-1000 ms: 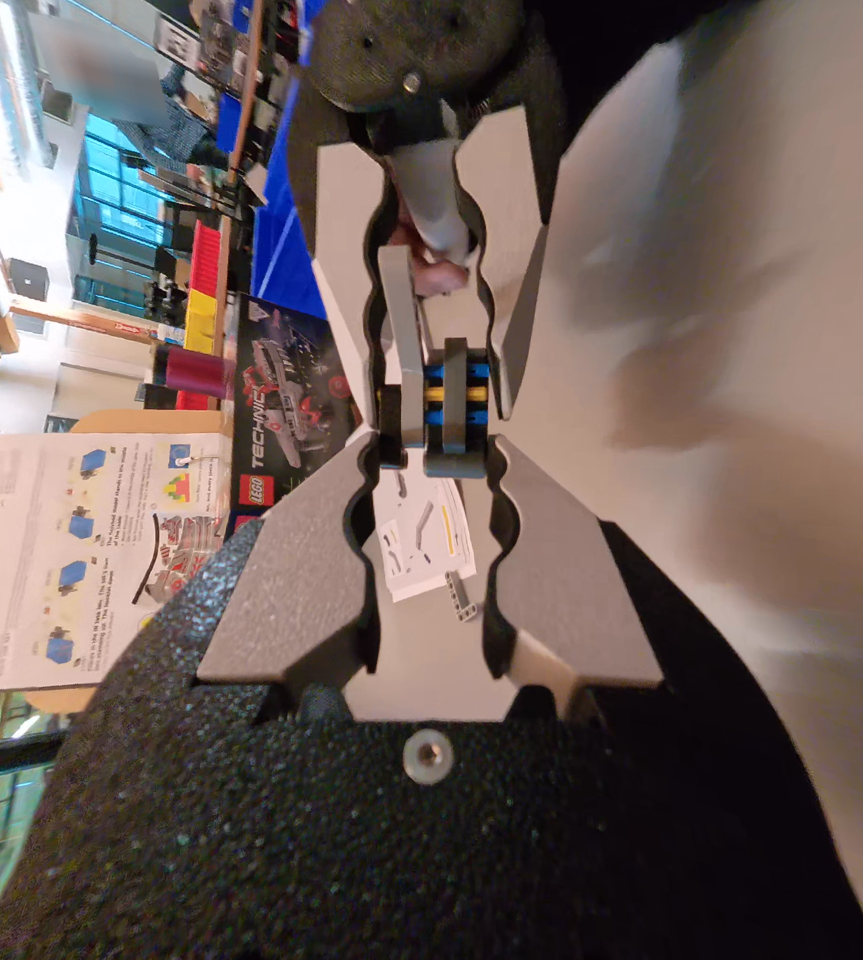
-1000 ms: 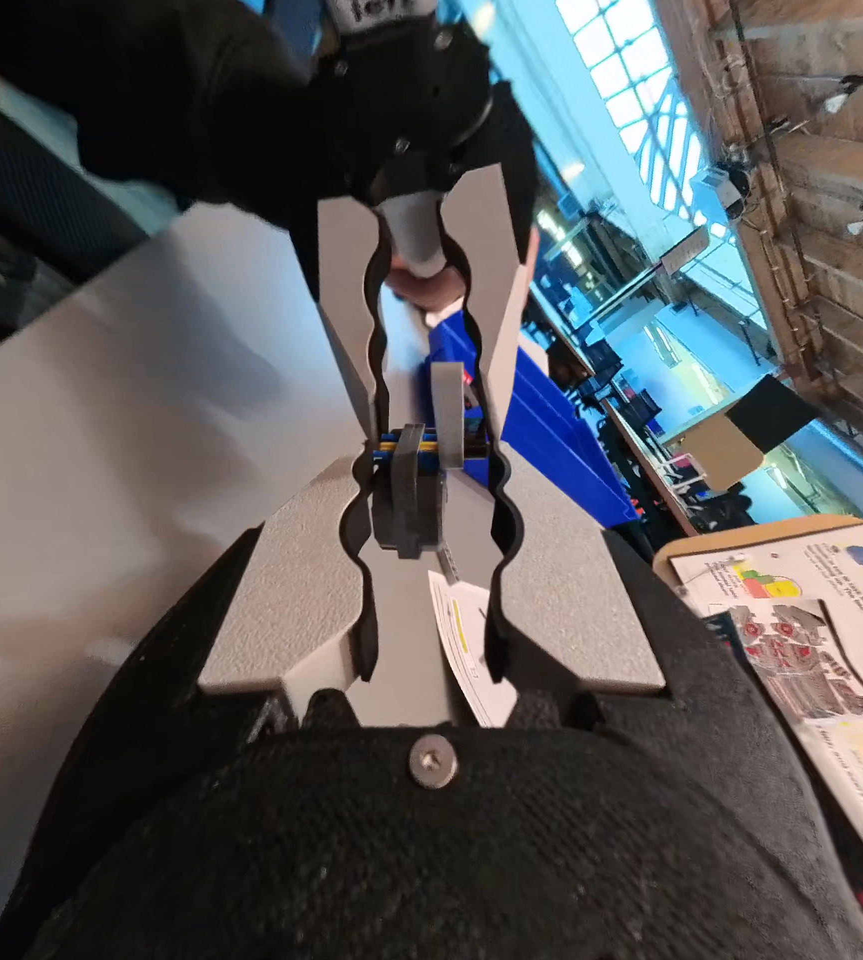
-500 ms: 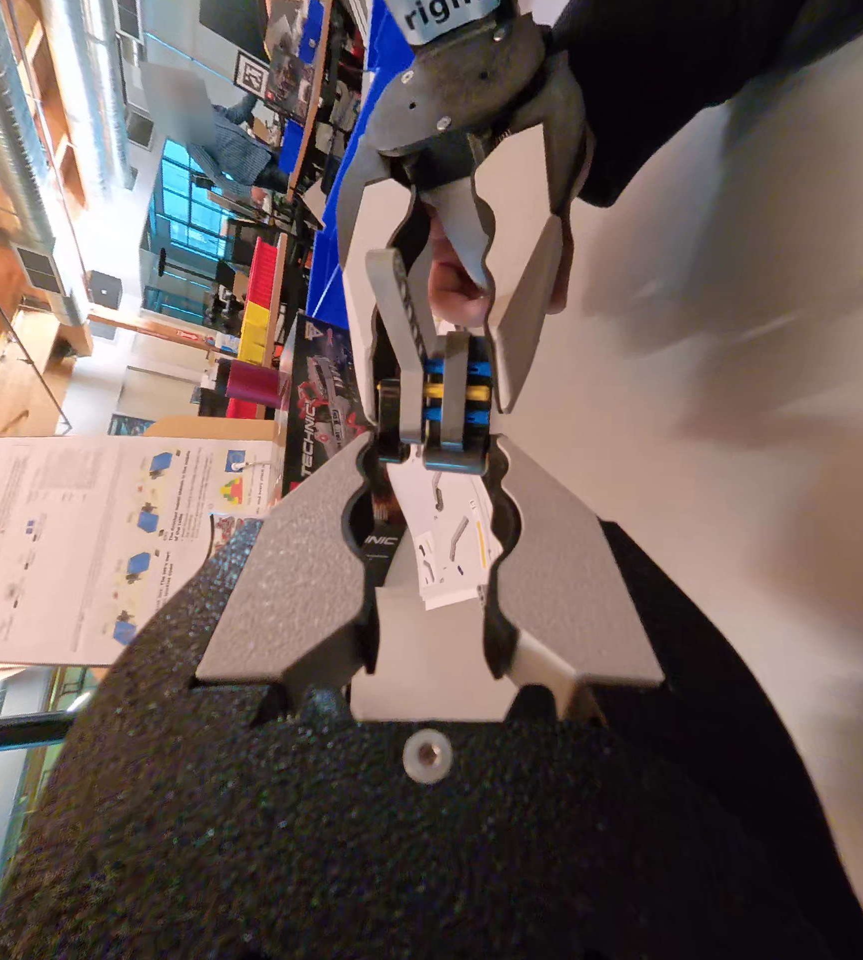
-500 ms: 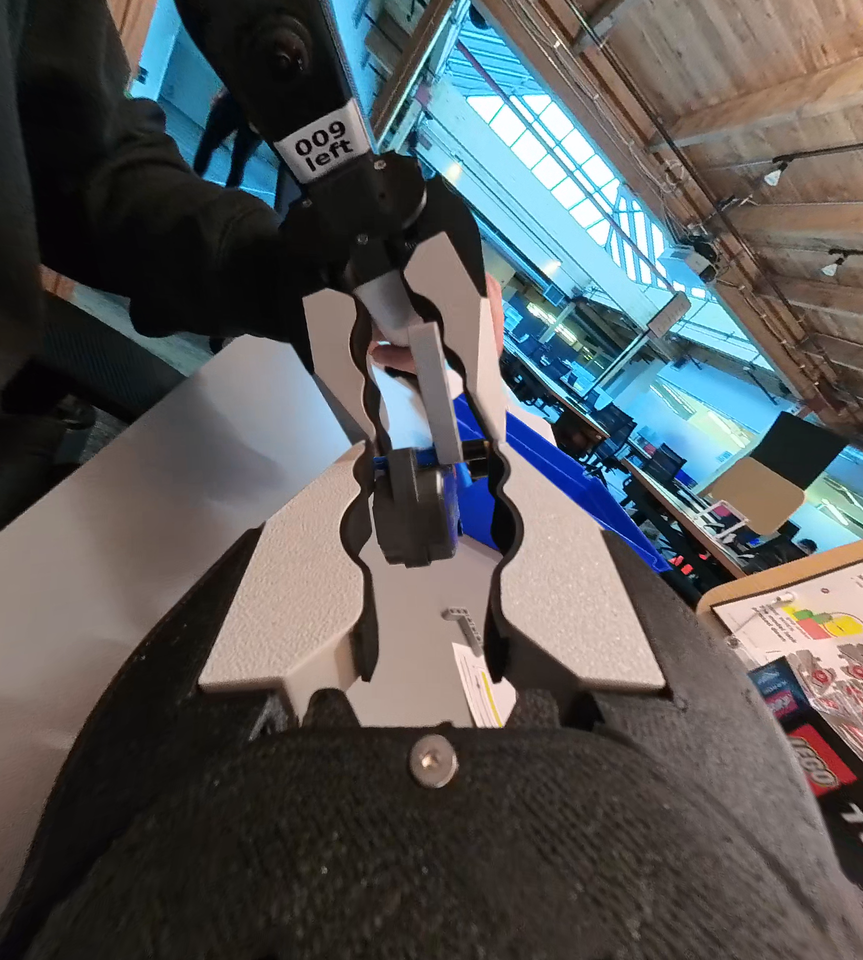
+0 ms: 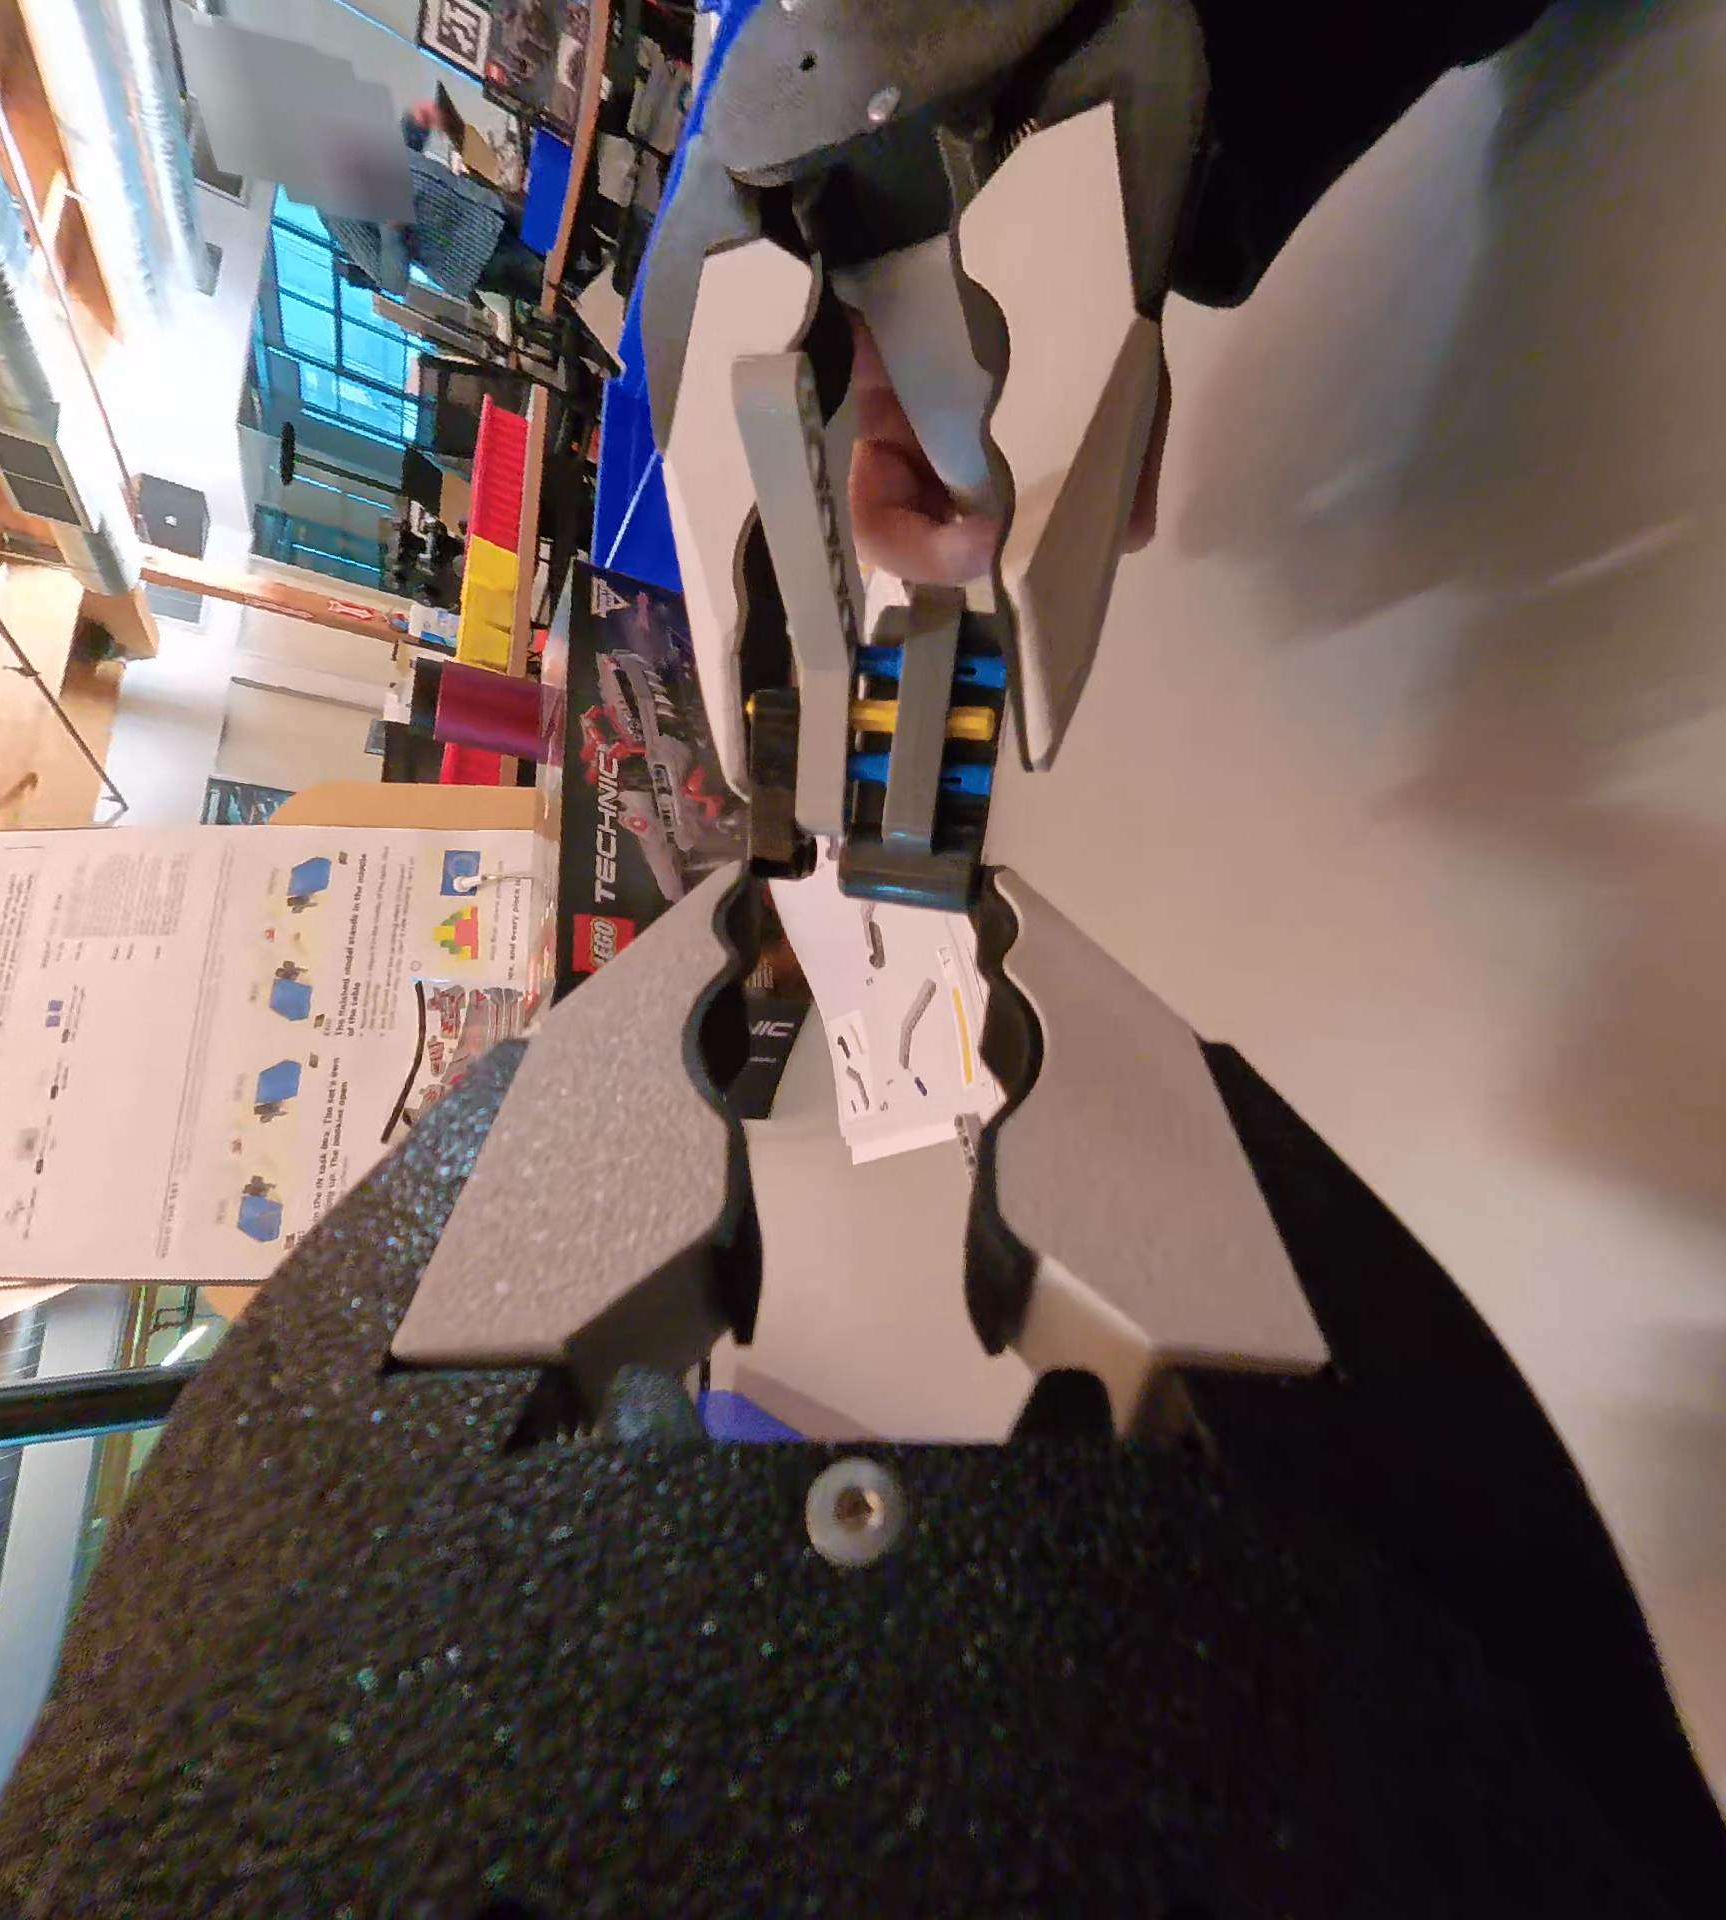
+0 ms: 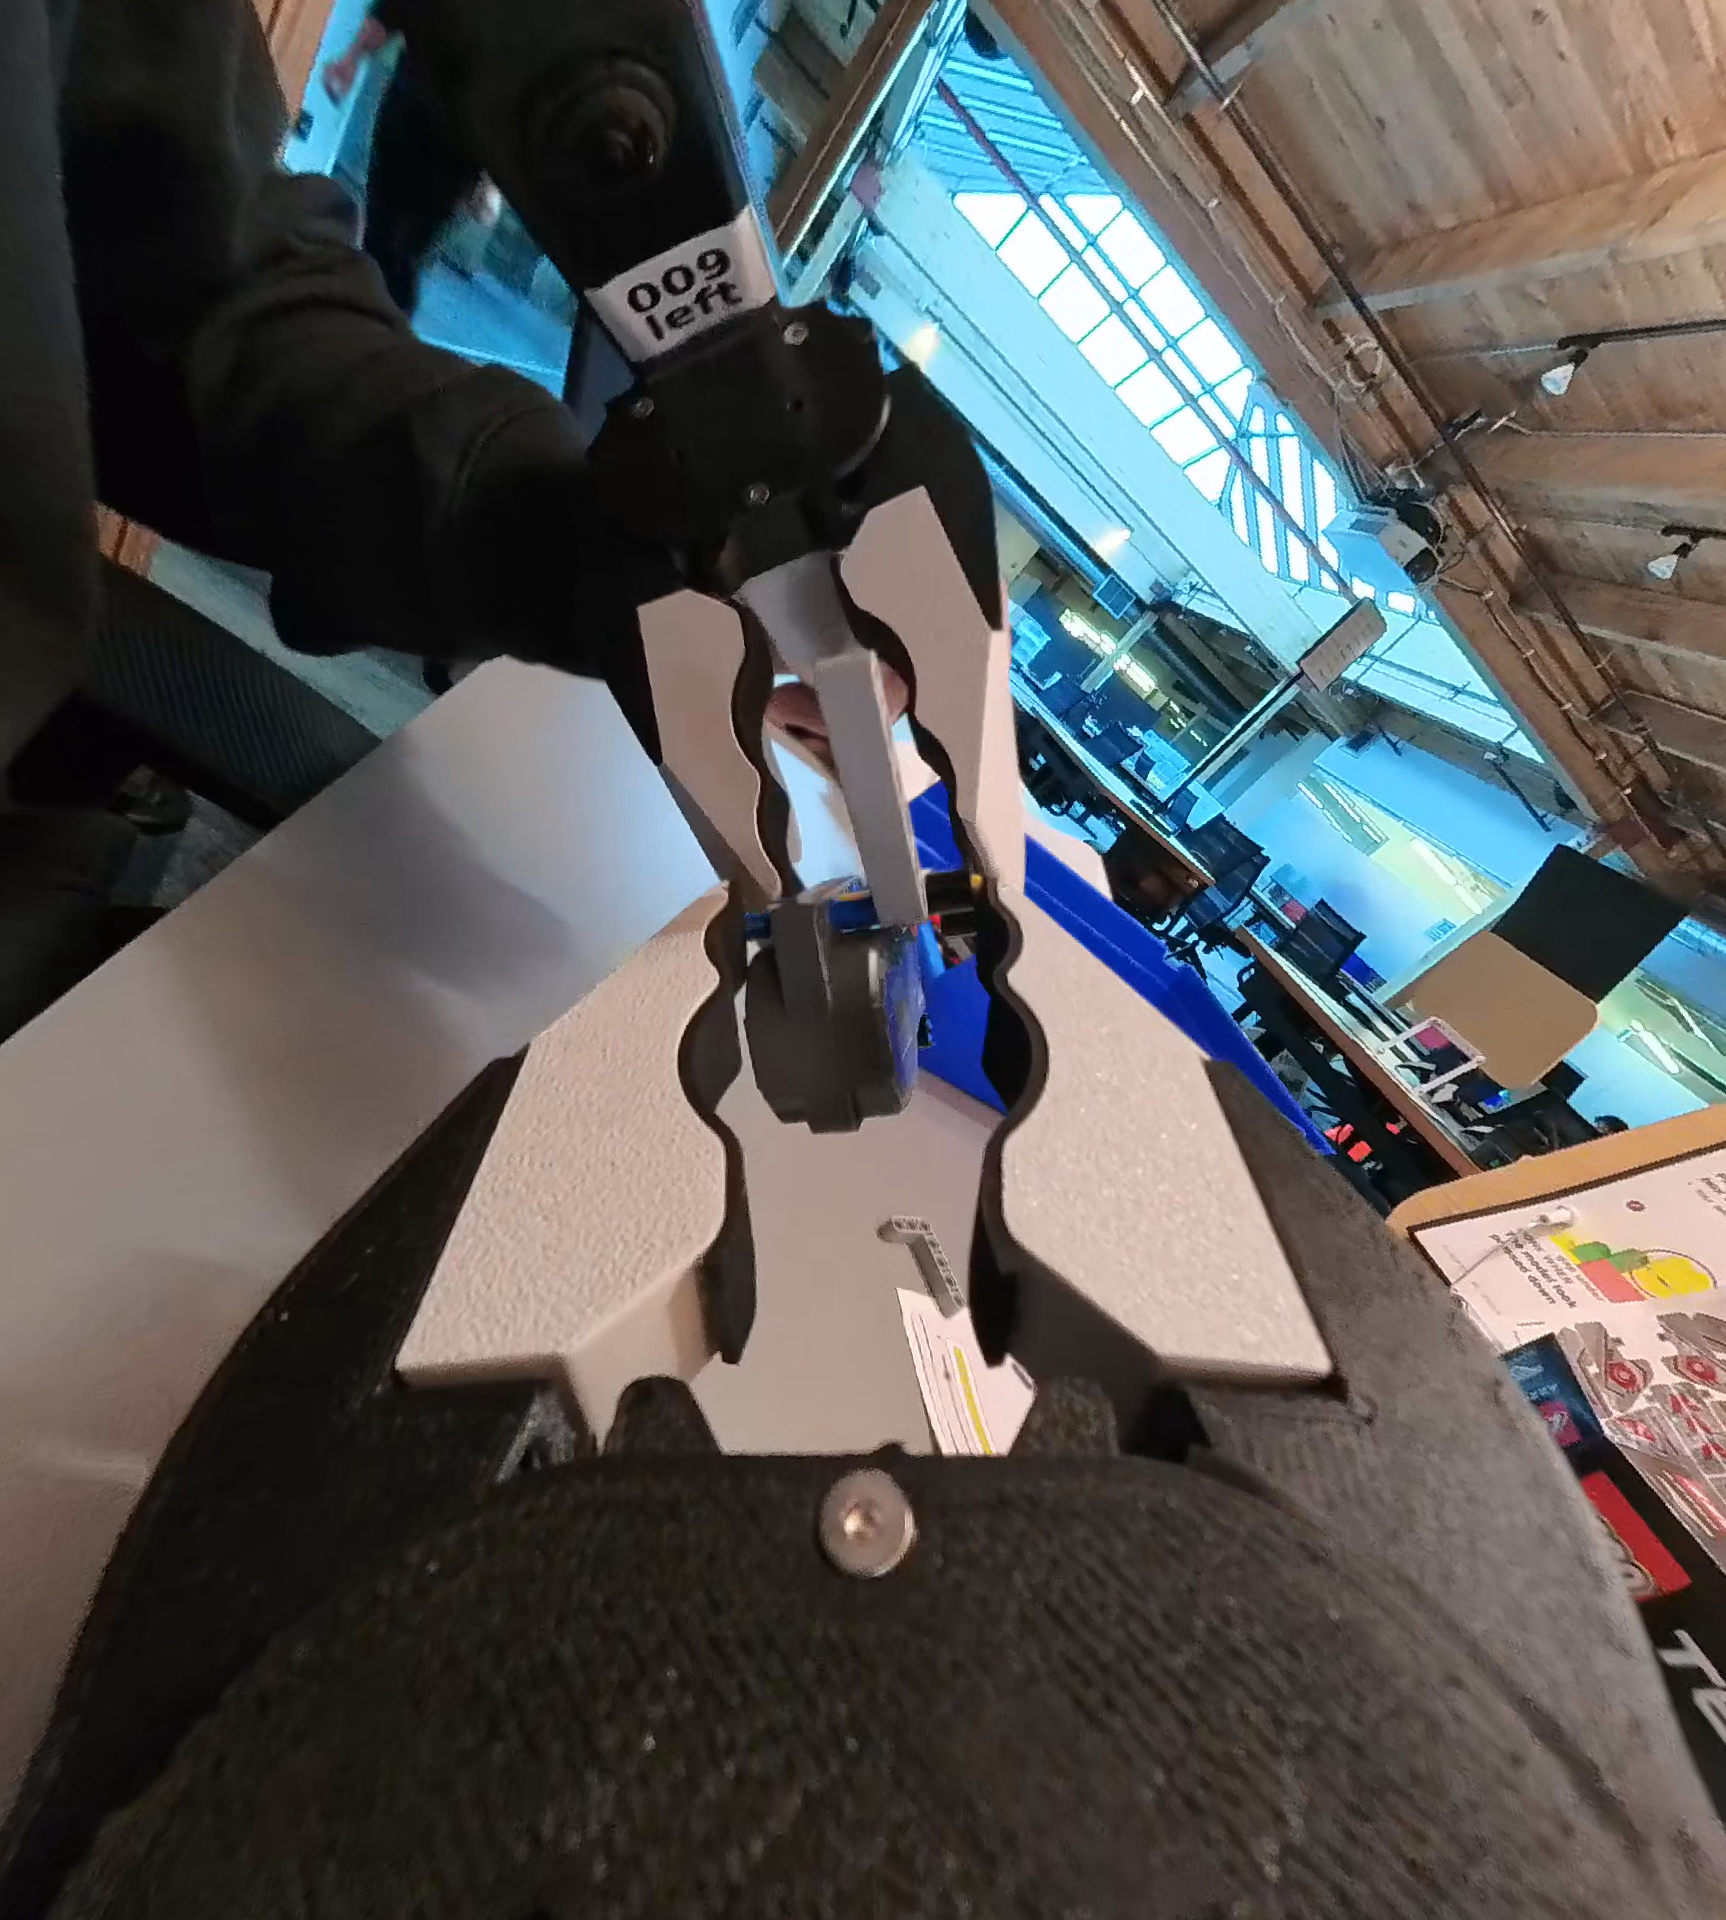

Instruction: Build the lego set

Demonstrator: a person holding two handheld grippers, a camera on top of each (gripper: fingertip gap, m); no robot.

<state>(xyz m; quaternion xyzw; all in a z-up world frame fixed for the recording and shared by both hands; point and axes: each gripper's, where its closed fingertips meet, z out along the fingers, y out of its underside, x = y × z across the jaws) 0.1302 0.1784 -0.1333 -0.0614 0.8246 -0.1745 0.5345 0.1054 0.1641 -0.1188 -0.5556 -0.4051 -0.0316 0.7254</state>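
A: Start with the big things. What lies under it all?

B: A white table (image 5: 1461,935), broad and bare toward the person's side. Along its far side stand a blue bin (image 6: 1098,966), the set's black box (image 5: 630,810) and a printed instruction sheet (image 5: 163,1039) on a cardboard stand.

A: And the grippers?

B: They face each other tip to tip above the table. The left gripper (image 5: 864,883) is clamped at its very tips on the lego assembly (image 5: 880,748); the rest of the gap behind the tips is empty. The right gripper (image 6: 864,935) is closed on the same assembly from the opposite side, pinching it at its tips too.

A: What is the assembly?

B: Grey beams pinned side by side with blue and yellow pins, plus a black piece on one side. One long grey beam (image 5: 797,520) slants up from it between the right gripper's fingers (image 5: 703,416).

A: Room to move?

B: Open table on the near side. The box, bin and sheet crowd the far edge.

A: Anything small below?

B: A white instruction leaflet (image 5: 900,1039) lies flat beneath the tips, and a small grey angled piece (image 6: 932,1262) sits just beside its edge.
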